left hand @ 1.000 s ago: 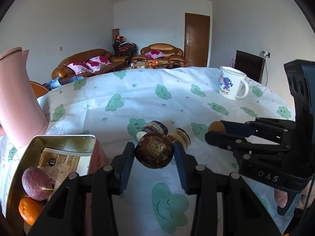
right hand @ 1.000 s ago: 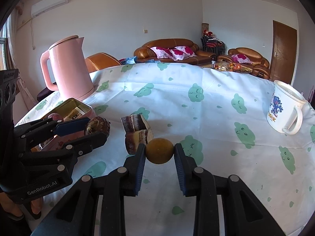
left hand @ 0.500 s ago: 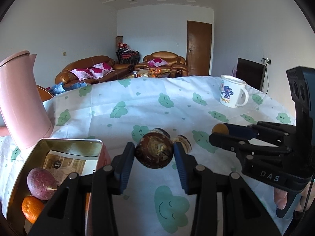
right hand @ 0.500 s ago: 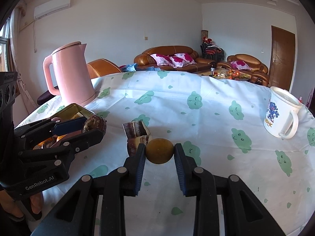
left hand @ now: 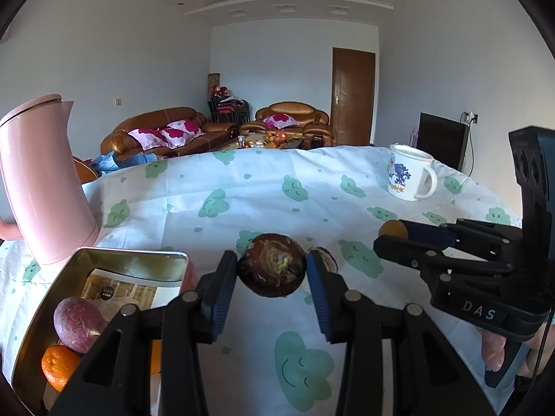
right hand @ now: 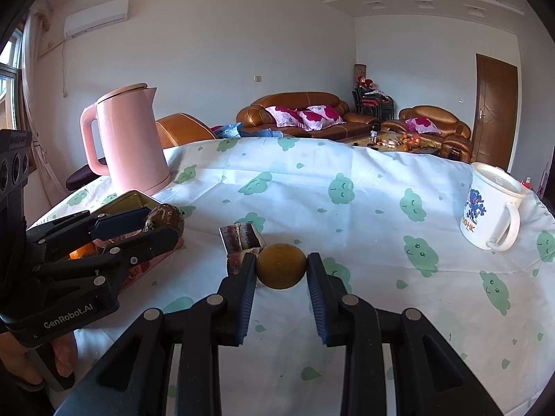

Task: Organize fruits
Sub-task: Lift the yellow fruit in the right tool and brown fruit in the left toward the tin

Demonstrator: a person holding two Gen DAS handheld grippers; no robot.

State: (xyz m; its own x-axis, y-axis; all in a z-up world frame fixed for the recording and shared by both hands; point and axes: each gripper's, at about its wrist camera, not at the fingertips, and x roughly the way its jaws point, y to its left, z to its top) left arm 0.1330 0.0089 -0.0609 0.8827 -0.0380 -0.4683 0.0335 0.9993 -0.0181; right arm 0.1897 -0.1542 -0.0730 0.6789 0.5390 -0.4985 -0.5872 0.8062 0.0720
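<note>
My left gripper [left hand: 272, 272] is shut on a dark brown, blotched round fruit [left hand: 272, 268], held above the table just right of the open gold tin [left hand: 114, 260]. The tin holds a purple fruit [left hand: 78, 322] and an orange [left hand: 59, 365]. My right gripper [right hand: 281, 272] is shut on a small yellow-brown round fruit [right hand: 281, 270], also lifted off the cloth. In the right wrist view the left gripper [right hand: 163, 222] hangs by the tin [right hand: 133, 199]. In the left wrist view the right gripper [left hand: 390, 234] hovers at the right. Cut dark fruit pieces [right hand: 242, 239] lie on the cloth between them.
A pink kettle [right hand: 130, 142] stands behind the tin at the left. A white printed mug [right hand: 491, 215] sits at the right on the cloud-patterned tablecloth [right hand: 312, 187]. Sofas and a door lie beyond the table's far edge. A hand [left hand: 494, 346] holds the right gripper's handle.
Both views have tilted upward a little, so the table sits lower in frame. Both grippers keep hold of their fruits and the tin's contents are the same.
</note>
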